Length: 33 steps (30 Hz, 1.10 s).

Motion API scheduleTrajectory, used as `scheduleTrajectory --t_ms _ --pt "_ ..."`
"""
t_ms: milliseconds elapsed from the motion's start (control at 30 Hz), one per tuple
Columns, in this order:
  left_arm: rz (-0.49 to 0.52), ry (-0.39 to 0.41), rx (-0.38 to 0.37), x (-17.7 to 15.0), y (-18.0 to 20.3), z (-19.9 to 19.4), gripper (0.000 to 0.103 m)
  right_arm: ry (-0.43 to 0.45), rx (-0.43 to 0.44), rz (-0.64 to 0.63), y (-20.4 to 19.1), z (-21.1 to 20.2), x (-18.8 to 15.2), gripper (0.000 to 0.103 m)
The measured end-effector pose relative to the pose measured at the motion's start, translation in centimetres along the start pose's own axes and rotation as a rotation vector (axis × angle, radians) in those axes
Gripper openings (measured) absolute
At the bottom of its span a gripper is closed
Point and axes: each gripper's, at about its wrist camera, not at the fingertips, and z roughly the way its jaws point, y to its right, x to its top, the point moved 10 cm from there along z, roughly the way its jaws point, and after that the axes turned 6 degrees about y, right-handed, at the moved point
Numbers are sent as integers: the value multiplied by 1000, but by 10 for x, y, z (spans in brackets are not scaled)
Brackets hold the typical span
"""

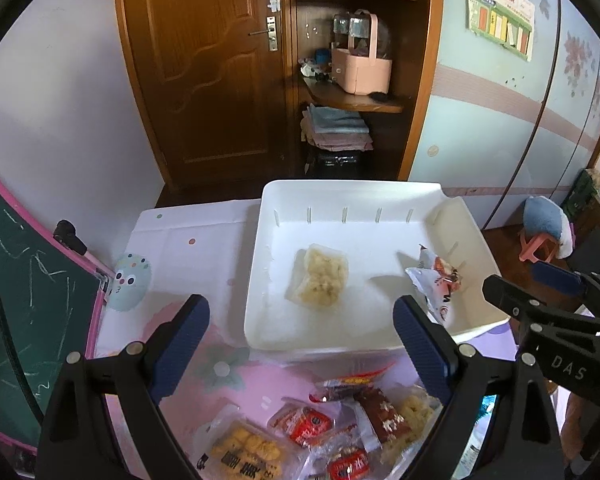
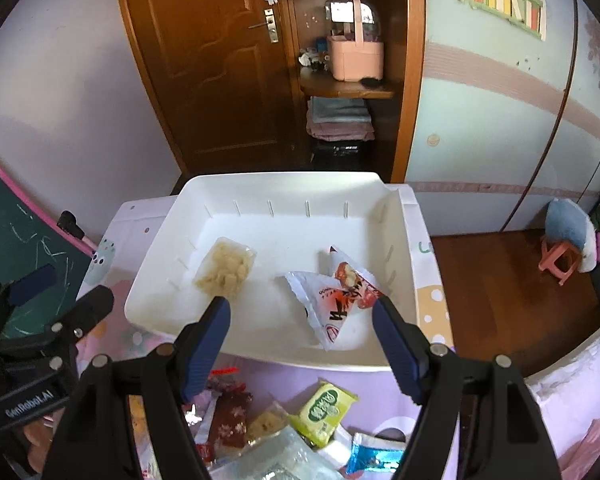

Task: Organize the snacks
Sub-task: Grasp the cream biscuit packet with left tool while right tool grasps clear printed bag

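Observation:
A white tray (image 1: 256, 264) (image 2: 156, 264) stands on the small table and holds a clear pack of pale yellow snack (image 1: 320, 276) (image 2: 225, 268) and a white-and-red packet (image 1: 436, 280) (image 2: 336, 292). My left gripper (image 1: 302, 312) is open and empty, above the tray's near rim. My right gripper (image 2: 302, 312) is open and empty, just over the white-and-red packet. Near me lies a pile of loose snacks: red packets (image 1: 308, 424), a brown packet (image 1: 384, 416) (image 2: 232, 416), a yellow biscuit pack (image 1: 248, 448), a green packet (image 2: 324, 408) and a blue packet (image 2: 376, 456).
A pink patterned cloth (image 1: 188, 248) covers the table. A green chalkboard with a pink frame (image 1: 24, 280) stands at the left. A wooden door (image 1: 204, 64) and shelves (image 1: 352, 96) are behind. A pink stool (image 2: 560, 260) stands on the floor at the right.

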Motion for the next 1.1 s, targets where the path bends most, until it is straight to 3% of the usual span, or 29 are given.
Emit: scheduleTrajectory --t_ms 167,333,633,767,933,1100 --pt "6 43 -17 0 -3 -36 93 70 -33 -41 -1 -37 0 74" --pt "17 77 -31 -7 -7 -72 93 75 19 -78 -8 -67 -14 74" --pt "34 78 -77 -56 -3 -116 96 33 66 -143 -16 -93 -84 74" --pt "37 29 -89 -103 3 -115 97 7 52 -183 -16 -89 -130 74" --pt "40 -118 -140 -182 21 -91 97 -67 31 -269 -22 -68 -202 74" --pt "74 -228 -143 -235 36 -66 97 -110 4 -309 -20 -45 -233 74"
